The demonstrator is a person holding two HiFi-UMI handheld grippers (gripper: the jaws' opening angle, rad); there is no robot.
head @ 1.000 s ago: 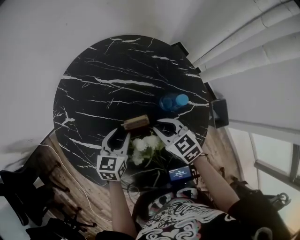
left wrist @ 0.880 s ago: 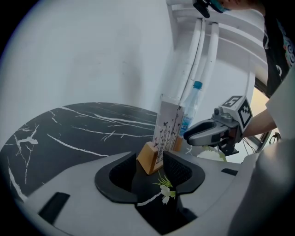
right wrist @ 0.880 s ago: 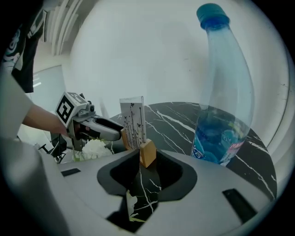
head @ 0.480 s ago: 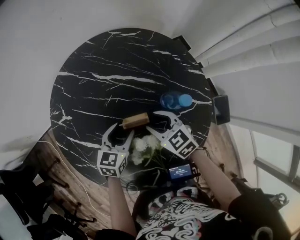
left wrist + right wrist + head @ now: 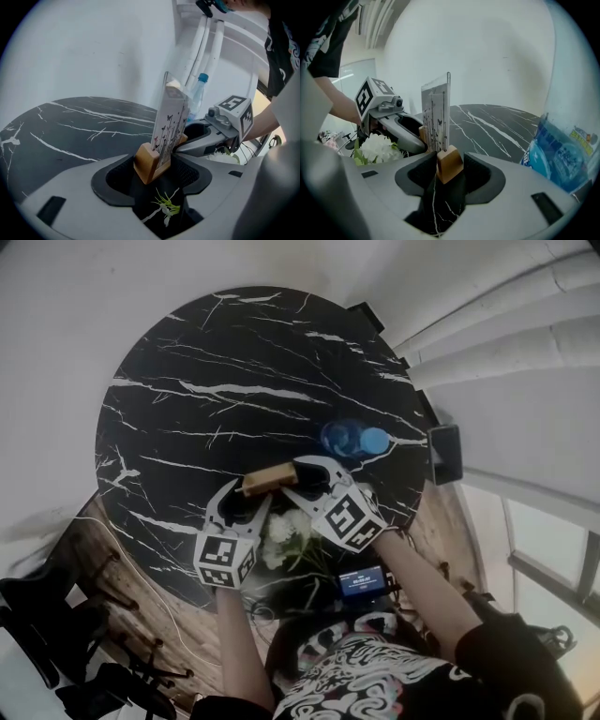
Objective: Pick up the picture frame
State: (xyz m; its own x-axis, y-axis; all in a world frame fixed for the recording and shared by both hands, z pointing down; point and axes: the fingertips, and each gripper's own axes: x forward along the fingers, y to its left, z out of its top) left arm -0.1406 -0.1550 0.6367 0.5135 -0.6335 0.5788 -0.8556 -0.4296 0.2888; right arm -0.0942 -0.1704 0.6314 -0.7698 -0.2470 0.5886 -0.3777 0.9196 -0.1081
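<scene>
the pick-up is set up but not yet made. the picture frame [image 5: 270, 481], a clear upright sheet with a butterfly-printed card slotted into a pale wooden block, stands on the round black white-veined marble worktop [image 5: 234, 381]. it is just beside the clear blue plastic water bottle [image 5: 352, 440], on the bottle's side toward the person.

the left tongs [image 5: 246, 507] sit at the end of the wooden block farther from the bottle, and the right tongs [image 5: 298, 479] at the end nearer it. both pairs of jaws have just been opening and now stand spread wide and released. each gripper view shows one end of the block between that tool's jaws, with the dark pads on either side not squeezing it. the block's underside seems to rest flat on the marble, so nothing is lifted. a bunch of white flowers [image 5: 286, 531] lies farther from the bottle than the frame does, toward the person and under the two tools.

as i judge it, the reach and the lining-up are done: both tools bracket the base from opposite ends. what is left is the whole grasp, closing the jaws on the wood, and then the lift clear of the marble. the sheet is tall and thin above a small base, so an uneven squeeze from one end could tip it toward the bottle.
</scene>
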